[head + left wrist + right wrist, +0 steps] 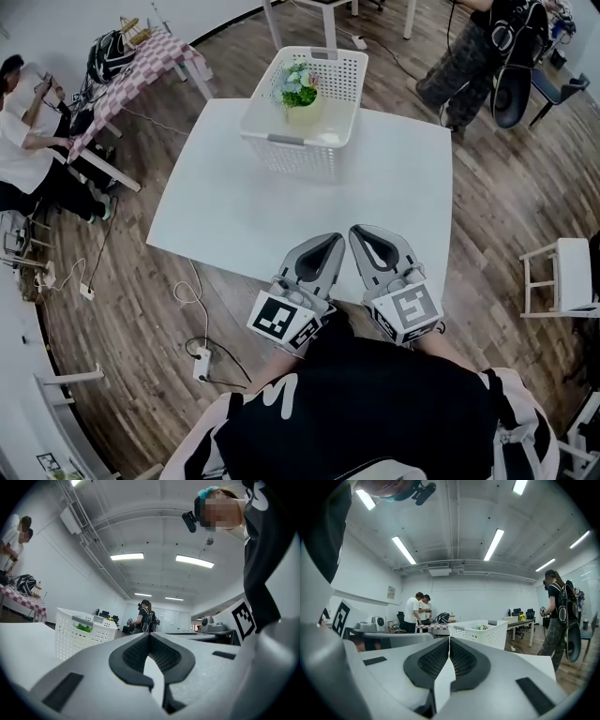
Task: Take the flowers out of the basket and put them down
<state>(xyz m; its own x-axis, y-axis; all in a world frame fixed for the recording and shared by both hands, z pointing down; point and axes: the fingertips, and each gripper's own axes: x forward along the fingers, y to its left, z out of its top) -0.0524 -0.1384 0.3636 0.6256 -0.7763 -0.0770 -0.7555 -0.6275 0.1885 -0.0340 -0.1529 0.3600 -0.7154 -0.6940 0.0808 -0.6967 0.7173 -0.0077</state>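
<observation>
At the near edge of the white worktop (pixel 234 211), well short of the basket (pixel 302 155), a person's left tool (pixel 326 242) and right tool (pixel 360 234) sit side by side, almost touching, tips pointed toward the basket. Each tool's own view shows its jaws pressed together at the tips, with nothing between them. A white stool (pixel 562 277) stands on the wooden floor (pixel 487 206), nearer the camera than the basket and well off to its right. Bare worktop lies between the tools and the basket.

The white perforated basket stands upright toward the far edge of the worktop. The flowers (pixel 300 86) sit inside it, green leaves and pale blooms rising from a pale pot (pixel 306 114) close to the basket's far wall, well apart from both tools.

Beyond the basket and to its right, a person in dark clothing (pixel 473 56) stands on the floor. To the basket's left are a table with a checked cloth (pixel 145 58) and a seated person in a white shirt (pixel 19 155).
</observation>
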